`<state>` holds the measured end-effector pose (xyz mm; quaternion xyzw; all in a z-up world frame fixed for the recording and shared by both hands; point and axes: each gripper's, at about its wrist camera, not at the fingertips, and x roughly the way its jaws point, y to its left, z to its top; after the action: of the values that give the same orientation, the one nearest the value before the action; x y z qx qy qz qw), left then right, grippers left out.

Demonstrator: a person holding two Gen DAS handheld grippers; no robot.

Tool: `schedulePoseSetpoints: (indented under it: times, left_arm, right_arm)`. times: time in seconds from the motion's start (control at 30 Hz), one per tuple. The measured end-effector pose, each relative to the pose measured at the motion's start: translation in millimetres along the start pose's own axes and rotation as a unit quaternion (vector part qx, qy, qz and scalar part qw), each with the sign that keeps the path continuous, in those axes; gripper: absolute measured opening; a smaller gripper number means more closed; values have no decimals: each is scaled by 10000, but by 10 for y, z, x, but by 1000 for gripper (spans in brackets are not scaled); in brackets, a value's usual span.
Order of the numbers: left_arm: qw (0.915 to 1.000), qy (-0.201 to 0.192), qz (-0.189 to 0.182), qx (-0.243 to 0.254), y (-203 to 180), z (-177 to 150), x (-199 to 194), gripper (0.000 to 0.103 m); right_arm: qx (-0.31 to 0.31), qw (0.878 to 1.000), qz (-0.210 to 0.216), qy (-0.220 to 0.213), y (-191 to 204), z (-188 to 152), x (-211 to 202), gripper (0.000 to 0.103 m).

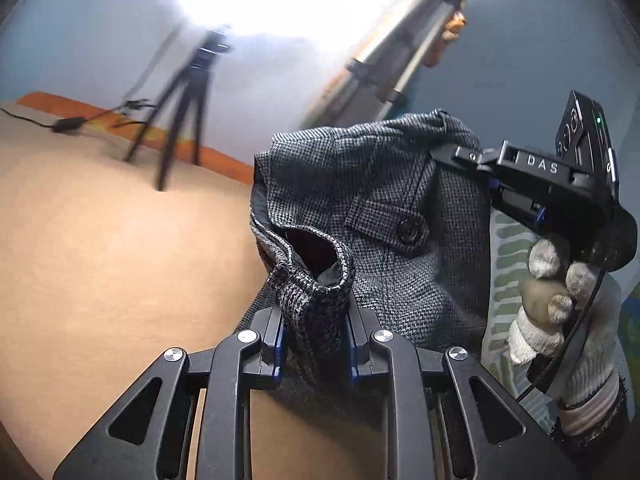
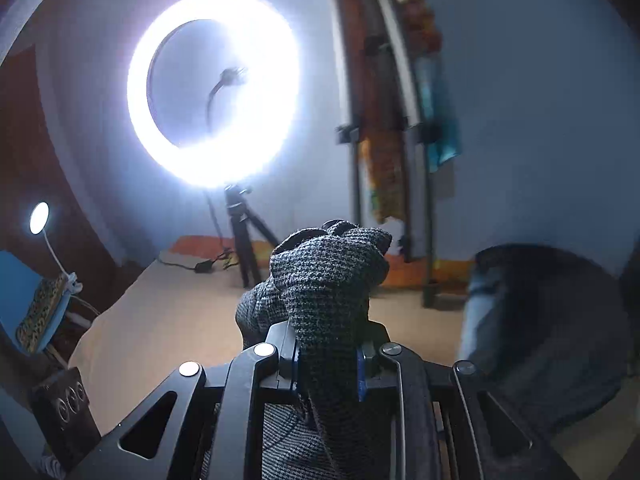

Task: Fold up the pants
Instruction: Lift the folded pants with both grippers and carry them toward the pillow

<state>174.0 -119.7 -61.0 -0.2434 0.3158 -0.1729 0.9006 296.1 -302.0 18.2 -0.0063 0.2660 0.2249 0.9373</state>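
Grey checked pants (image 1: pixel 380 208) hang lifted above the tan table (image 1: pixel 100 260). A buttoned pocket flap (image 1: pixel 408 228) faces the left wrist camera. My left gripper (image 1: pixel 316 336) is shut on a bunched edge of the cloth. My right gripper (image 1: pixel 452 160), held by a gloved hand (image 1: pixel 560 308), grips the pants at the upper right. In the right wrist view my right gripper (image 2: pixel 328 356) is shut on a fold of the same pants (image 2: pixel 332 276), which rises between its jaws.
A ring light (image 2: pixel 214 88) on a black tripod (image 1: pixel 180 112) stands at the far side of the table, with a cable and adapter (image 1: pixel 68 124) next to it. A wooden post with clamps (image 1: pixel 396 52) stands behind. A small lamp (image 2: pixel 39 218) is at the left.
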Motion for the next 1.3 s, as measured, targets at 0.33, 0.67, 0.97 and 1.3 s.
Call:
schedulePoseSetpoints:
  times: [0.33, 0.67, 0.97, 1.3]
  left_arm:
    - [9990, 6, -322, 301, -778, 118, 701, 20]
    - [9964, 69, -533, 651, -1400, 150, 1485, 21]
    - [9937, 507, -538, 845, -1497, -67, 2166, 20]
    - [9933, 686, -387, 845, -1301, -121, 1972, 37]
  right_arm:
    - [-141, 9992, -352, -103, -768, 340, -318, 18]
    - [-426, 9977, -514, -99, -1630, 715, -325, 18]
    - [-104, 9959, -855, 278, -2724, 357, 283, 19]
    - [395, 9829, -1791, 138, -3197, 142, 198, 49]
